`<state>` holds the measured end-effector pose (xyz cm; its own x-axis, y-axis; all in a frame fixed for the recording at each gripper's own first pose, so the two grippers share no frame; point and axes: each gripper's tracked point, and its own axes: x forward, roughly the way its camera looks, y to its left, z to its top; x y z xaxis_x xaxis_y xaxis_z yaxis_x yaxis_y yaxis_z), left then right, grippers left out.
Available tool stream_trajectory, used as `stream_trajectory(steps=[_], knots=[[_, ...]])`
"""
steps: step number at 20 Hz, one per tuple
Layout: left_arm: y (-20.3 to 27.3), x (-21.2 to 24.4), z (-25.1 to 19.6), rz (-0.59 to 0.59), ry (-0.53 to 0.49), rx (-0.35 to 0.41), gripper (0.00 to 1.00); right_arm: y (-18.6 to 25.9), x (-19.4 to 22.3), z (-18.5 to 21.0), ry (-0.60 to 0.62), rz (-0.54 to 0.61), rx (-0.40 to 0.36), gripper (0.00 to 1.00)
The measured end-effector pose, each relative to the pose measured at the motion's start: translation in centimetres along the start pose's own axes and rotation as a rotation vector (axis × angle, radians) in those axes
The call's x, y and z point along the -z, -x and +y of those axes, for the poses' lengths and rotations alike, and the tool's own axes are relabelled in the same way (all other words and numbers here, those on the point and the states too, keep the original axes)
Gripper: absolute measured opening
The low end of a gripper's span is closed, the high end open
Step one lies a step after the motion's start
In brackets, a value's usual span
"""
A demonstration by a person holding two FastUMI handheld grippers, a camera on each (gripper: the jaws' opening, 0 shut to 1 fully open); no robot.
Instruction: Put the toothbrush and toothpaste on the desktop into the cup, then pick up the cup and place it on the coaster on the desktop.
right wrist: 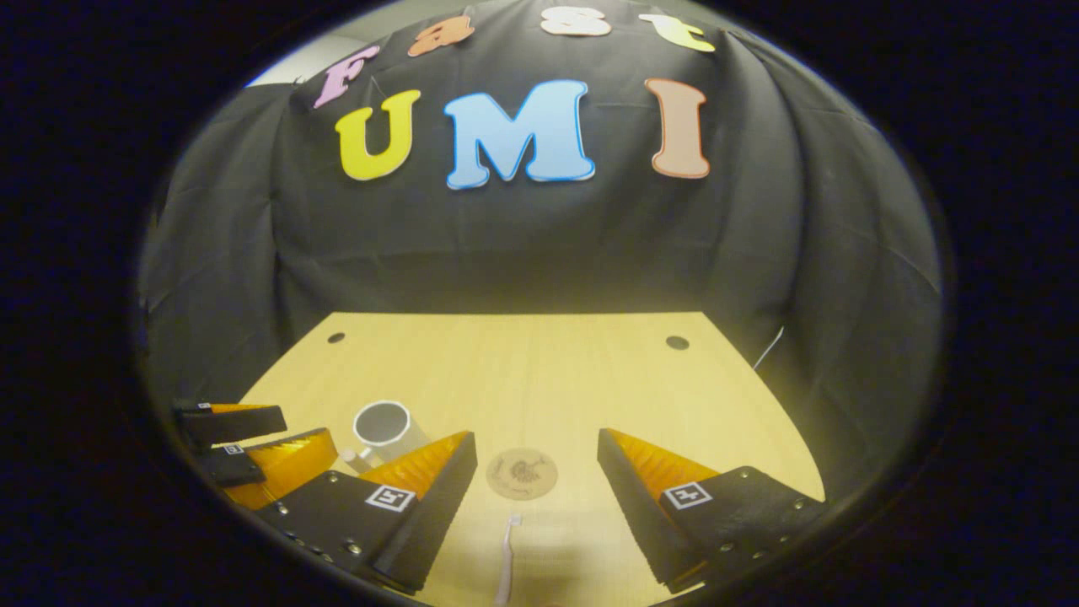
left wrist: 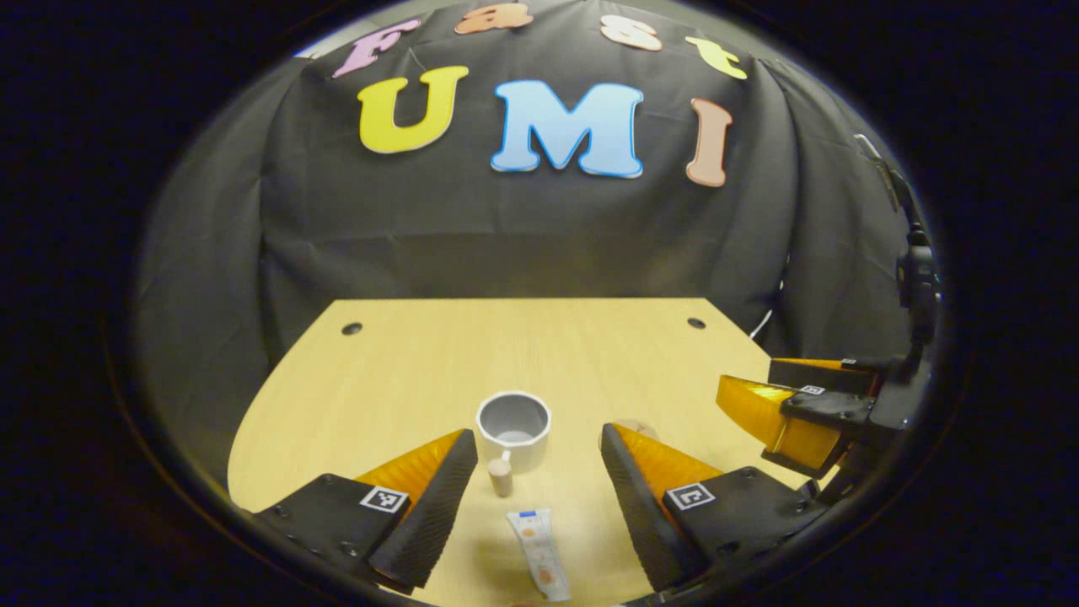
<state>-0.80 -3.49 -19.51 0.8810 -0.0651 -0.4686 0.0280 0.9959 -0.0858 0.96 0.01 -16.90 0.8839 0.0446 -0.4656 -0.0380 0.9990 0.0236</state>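
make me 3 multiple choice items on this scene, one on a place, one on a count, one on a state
1. Where does the toothpaste lie?
A. inside the cup
B. flat on the desk, nearer the camera than the cup
C. on the coaster

2. How many round holes show at the far edge of the desk?
A. two
B. four
C. none

3. What state is the cup in?
A. tipped on its side
B. upside down
C. upright and nothing in it

Answers:
1 B: the tube rests on the wood between the left gripper fingers, in front of the cup.
2 A: one hole shows near each far corner.
3 C: its mouth faces up and its inside is bare, while the toothbrush lies on the desk.
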Motion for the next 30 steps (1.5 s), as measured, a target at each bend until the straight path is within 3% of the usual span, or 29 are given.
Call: stream_trajectory(steps=[10, 18, 26, 28, 29, 30], knots=[[-0.8, 11.8, 0.6, 0.35, 0.058, -0.04, 0.98, -1.9, 10.3, 1.5, 0.011, 0.306, -0.039, 0.92], [-2.1, 17.9, 0.6, 0.478, 0.061, -0.052, 0.98, -2.1, 17.6, 2.3, 0.001, 0.512, -0.046, 0.93], [-2.8, 21.0, 0.7, 0.546, 0.028, -0.075, 0.95, -1.9, 20.9, 1.8, 0.043, 0.602, -0.026, 0.93], [-2.9, 21.4, 1.1, 0.553, 0.019, -0.096, 1.0, -1.9, 21.0, 1.9, 0.05, 0.601, -0.027, 0.94], [-2.9, 21.4, 1.2, 0.554, 0.013, -0.101, 0.95, -1.9, 21.2, 2.0, 0.053, 0.609, -0.028, 0.94], [-2.8, 21.4, 1.2, 0.555, 0.006, -0.106, 0.96, -1.8, 21.6, 2.1, 0.057, 0.623, -0.032, 0.93]])
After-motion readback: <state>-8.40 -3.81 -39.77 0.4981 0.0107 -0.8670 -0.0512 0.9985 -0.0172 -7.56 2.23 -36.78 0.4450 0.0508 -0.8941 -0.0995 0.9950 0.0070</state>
